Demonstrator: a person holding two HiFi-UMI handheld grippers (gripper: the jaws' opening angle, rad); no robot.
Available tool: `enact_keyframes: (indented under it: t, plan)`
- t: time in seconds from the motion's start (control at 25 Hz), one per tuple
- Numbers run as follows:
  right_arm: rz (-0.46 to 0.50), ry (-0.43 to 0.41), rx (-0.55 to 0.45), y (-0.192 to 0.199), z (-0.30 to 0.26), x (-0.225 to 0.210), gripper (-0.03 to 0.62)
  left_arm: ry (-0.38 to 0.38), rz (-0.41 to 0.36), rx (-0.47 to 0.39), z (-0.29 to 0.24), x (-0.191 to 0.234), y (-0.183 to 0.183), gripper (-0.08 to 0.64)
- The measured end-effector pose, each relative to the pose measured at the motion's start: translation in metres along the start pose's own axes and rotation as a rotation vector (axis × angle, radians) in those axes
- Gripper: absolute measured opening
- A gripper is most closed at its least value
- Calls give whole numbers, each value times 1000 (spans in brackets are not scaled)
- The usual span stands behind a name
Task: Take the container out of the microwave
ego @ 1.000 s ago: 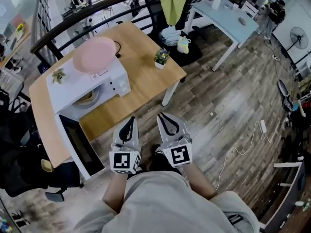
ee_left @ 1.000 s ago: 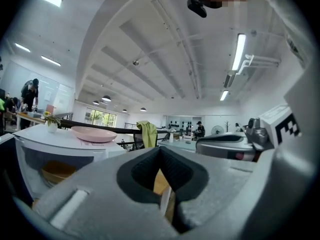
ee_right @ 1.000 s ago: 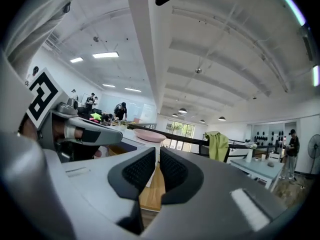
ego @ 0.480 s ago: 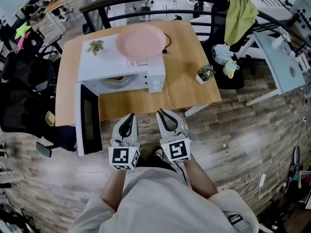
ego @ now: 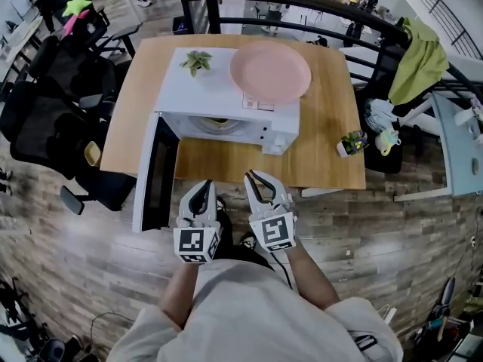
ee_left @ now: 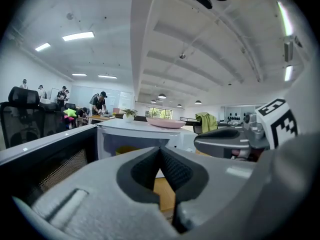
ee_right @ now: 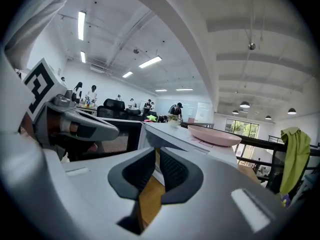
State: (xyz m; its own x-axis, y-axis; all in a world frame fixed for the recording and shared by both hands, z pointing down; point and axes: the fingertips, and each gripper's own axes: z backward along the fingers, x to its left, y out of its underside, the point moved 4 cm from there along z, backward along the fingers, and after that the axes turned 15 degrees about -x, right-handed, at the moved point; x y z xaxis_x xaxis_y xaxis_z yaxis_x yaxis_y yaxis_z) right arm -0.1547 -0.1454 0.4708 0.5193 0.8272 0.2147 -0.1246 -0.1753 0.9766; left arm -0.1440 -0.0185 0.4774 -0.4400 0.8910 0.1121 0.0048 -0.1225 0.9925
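container [ego: 220, 124] inside open microwave [ego: 200, 89]; approach step, left gripper [ego: 204, 185] pressed together empty, right gripper [ego: 253, 176] barely apart, next reach in.

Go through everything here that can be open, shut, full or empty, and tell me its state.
microwave door: swung wide open.
microwave: holds something, on the table.
container: inside the microwave, not yet taken out.
pink plate: empty, lying on top of the microwave.
left gripper: jaws shut, empty.
right gripper: jaws a narrow slit apart, empty.
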Motion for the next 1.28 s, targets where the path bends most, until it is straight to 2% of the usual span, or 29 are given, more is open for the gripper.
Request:
enact_keyframes:
  t: [0.28,0.84,1.28]
  plan:
    - [10,-20,46,11,-34,1,41,-9,12,15,-23,28,9,3]
    - [0,-41,154,49,-102,5,41,15,48,102,-51,68,43,3]
    - [49,-63,259,78,-139,3,41,8,73,153,-61,96,70,3]
